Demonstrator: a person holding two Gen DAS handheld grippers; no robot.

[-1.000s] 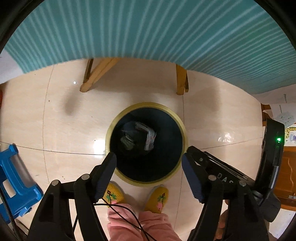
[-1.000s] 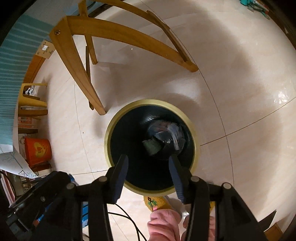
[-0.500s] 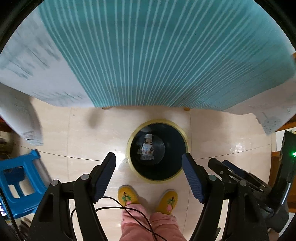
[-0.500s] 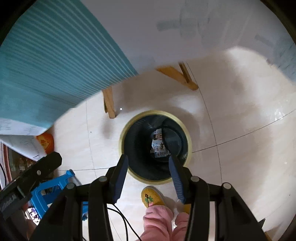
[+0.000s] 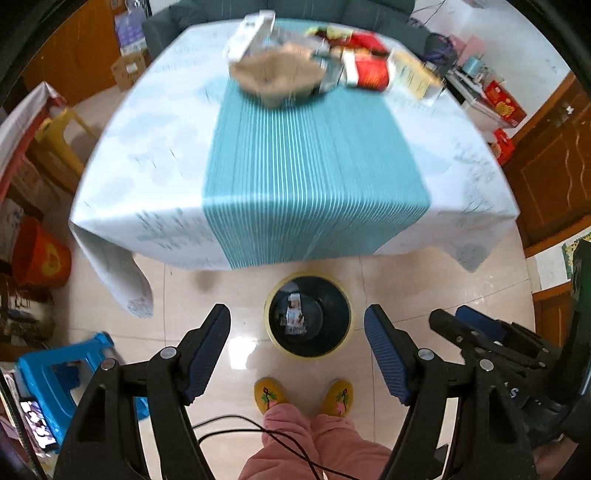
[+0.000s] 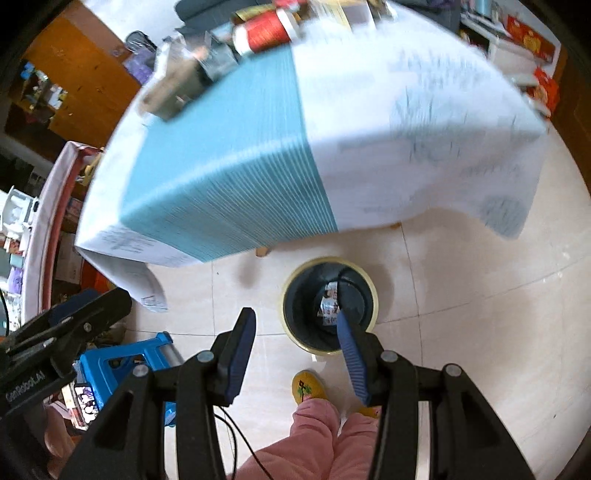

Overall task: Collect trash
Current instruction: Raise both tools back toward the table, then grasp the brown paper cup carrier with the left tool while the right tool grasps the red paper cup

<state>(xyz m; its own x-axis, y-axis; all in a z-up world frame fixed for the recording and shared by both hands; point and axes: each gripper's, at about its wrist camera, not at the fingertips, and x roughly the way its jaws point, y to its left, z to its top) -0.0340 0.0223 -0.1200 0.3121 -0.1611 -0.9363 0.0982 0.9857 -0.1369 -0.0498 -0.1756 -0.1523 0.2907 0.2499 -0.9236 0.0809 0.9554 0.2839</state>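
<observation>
Tabletop (image 5: 122,155) fills the upper part of both views, draped in a white printed cloth with a teal striped runner (image 5: 314,166) down its middle; the near edge hangs over the tiled floor (image 5: 424,280).

Far end of the tabletop, blurred: a brown crumpled paper bag (image 5: 277,75) on the runner, a red packet (image 5: 369,72) just beside it, a pale box (image 5: 251,33) behind it. Right wrist view shows a red can (image 6: 267,29) lying at that same far end. Remaining clutter there too smeared to name.

Trash bin (image 5: 309,315), round, dark inside with a yellow rim, stands on the floor just in front of the tabletop's near edge. Printed wrappers (image 5: 293,314) lie at its bottom; same wrappers (image 6: 328,302) visible from the right wrist.

Blue plastic stool (image 5: 55,373) on the floor, left of the bin. Orange bucket (image 5: 40,254) beyond the tabletop's left corner.

Person's pink trouser legs (image 5: 306,435) and yellow embroidered slippers (image 5: 269,393) stand just on the near side of the bin.

Left tool (image 5: 297,350): jaws wide apart, nothing between the blue pads, bin seen through the gap. Right tool (image 6: 295,350): jaws parted, narrower gap, empty; its right pad overlaps the bin's rim in view.
</observation>
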